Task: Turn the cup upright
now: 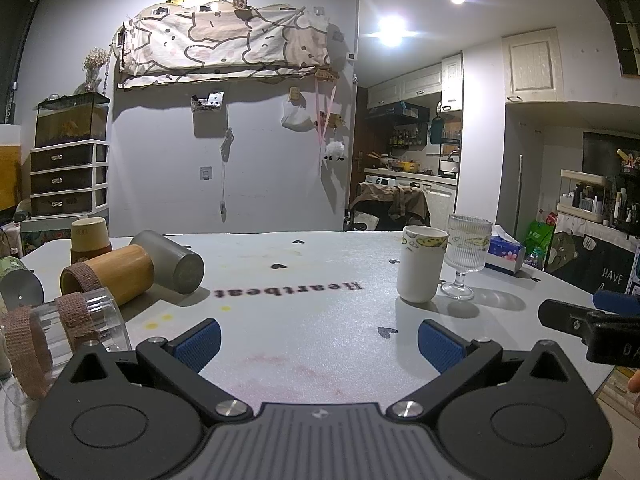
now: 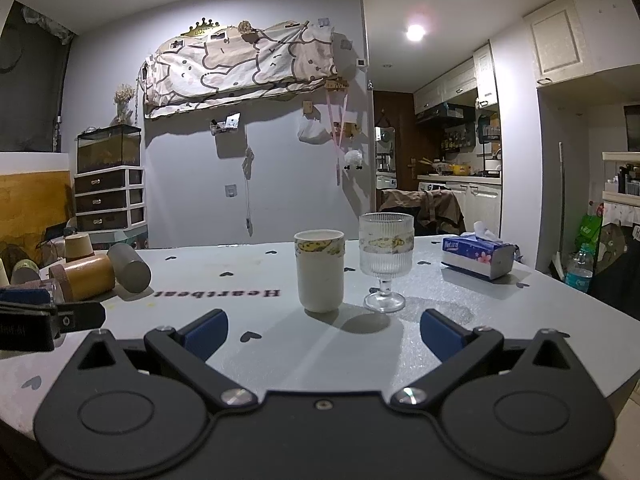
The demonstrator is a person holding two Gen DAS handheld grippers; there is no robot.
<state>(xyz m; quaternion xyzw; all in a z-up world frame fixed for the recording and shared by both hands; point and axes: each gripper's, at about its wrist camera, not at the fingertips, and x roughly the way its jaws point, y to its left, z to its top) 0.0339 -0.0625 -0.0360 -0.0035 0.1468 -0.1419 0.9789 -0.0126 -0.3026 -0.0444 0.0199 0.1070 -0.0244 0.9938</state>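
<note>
1. While both tools hover low over the table (image 2: 500, 320), the left gripper (image 1: 319, 342) has its blue-padded fingers (image 1: 199, 343) spread wide with nothing between them.
2. Right gripper (image 2: 324, 338) – fingers (image 2: 440, 338) likewise well apart, empty; its tip shows at the right edge of the left wrist view.
3. Ahead of the right gripper: a white ceramic cup (image 2: 320, 270) with a yellow-patterned band at the rim, standing upright, mouth up.
4. Just beside that cup, on its right, a ribbed stemmed glass (image 2: 385, 262), also upright; whether the two touch cannot be told.
5. Left side of the table – a cluster of cups on their sides: a bamboo cup (image 1: 110, 278), a grey cylindrical cup (image 1: 172, 262) against it, and a clear cup (image 1: 86, 326) with brown tape strips, nearest the left gripper.
6. Behind that cluster a tan cup (image 1: 90, 240) stands mouth down.
7. Far right: a blue tissue box (image 2: 478, 258), well apart from the glass.
8. Table print reads "Heartbeat", upside down to the cameras.
</note>
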